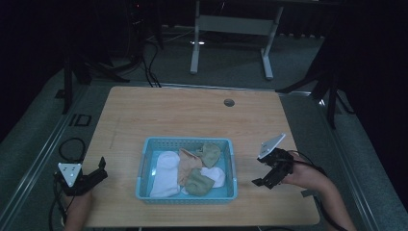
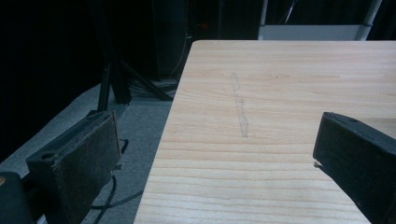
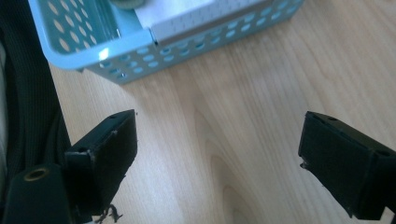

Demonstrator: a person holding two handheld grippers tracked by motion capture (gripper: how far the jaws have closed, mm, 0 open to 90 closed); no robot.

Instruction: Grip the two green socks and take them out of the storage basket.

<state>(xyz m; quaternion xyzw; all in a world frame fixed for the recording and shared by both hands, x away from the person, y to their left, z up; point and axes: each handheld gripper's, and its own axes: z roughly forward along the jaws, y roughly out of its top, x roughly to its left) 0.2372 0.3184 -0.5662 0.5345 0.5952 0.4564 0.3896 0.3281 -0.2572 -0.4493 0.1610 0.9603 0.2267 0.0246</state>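
Several socks (image 1: 187, 171), soft, light and limp, lie heaped in the basket (image 1: 186, 196) between the left gripper (image 1: 99, 169) and right gripper (image 1: 263, 176), both wide open and empty; best pinched at a raised fold

Count at this moment. Baskets: one, a light blue perforated basket (image 1: 145, 169), lying between the two grippers, nearer the right gripper (image 1: 266, 179) than the left gripper (image 1: 97, 174). Socks in the basket: white sock (image 1: 165, 173), one clearly separate; a second white piece (image 1: 217, 176) on the side toward the right gripper; green socks, two (image 1: 210, 154) (image 1: 198, 183); orange sock, one (image 1: 186, 164). Total about five pieces; overlaps make the exact number uncertain. Grippers: two, each with two black jaws spread apart, nothing between them.
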